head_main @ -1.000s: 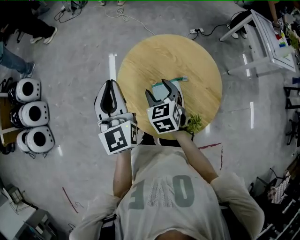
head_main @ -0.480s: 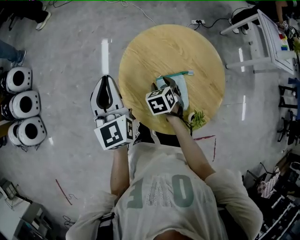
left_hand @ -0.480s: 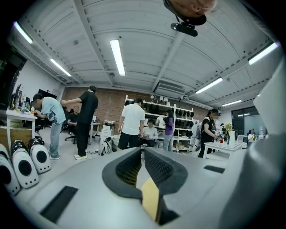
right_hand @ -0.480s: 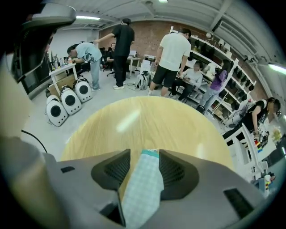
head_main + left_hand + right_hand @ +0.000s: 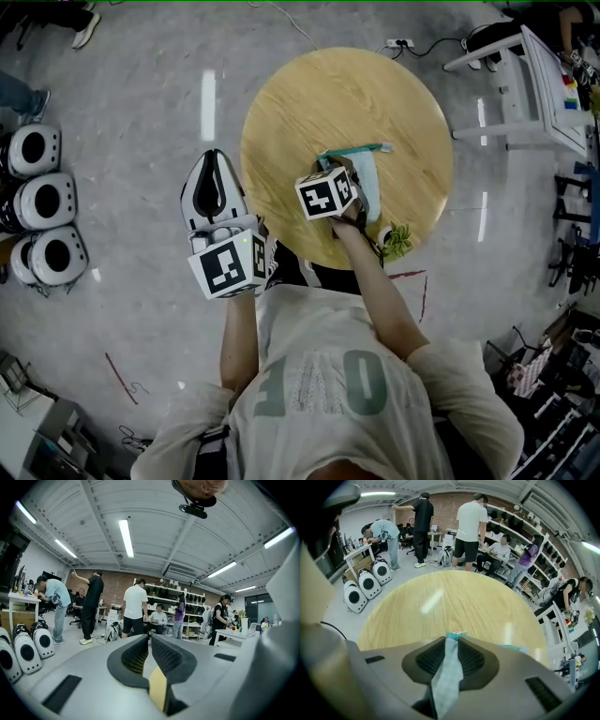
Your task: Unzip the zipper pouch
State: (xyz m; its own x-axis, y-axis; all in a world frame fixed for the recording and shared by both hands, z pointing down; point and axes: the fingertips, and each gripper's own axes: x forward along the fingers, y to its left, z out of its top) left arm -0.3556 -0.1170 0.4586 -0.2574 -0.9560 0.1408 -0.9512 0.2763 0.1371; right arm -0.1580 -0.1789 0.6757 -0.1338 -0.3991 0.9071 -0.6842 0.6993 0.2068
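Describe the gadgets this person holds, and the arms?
The left gripper and right gripper are white-and-black shells with grey fingers, dark ribbed pads and a white cube of black square markers each. Loose pale sleeves leave the forearms bare.

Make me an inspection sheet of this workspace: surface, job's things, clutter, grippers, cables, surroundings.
Surface: round wooden table.
Job's things: teal zipper pouch lying on the table, toward the person's side.
Clutter: small green plant at the table's near rim.
Grippers: right gripper has just been closing its fingers, which now pinch the pouch's fabric; left gripper shut, empty, over the floor beside the table.
Cables: power strip and cord on the floor beyond the table.
Surroundings: three white pods on the floor, white side table, people farther off.
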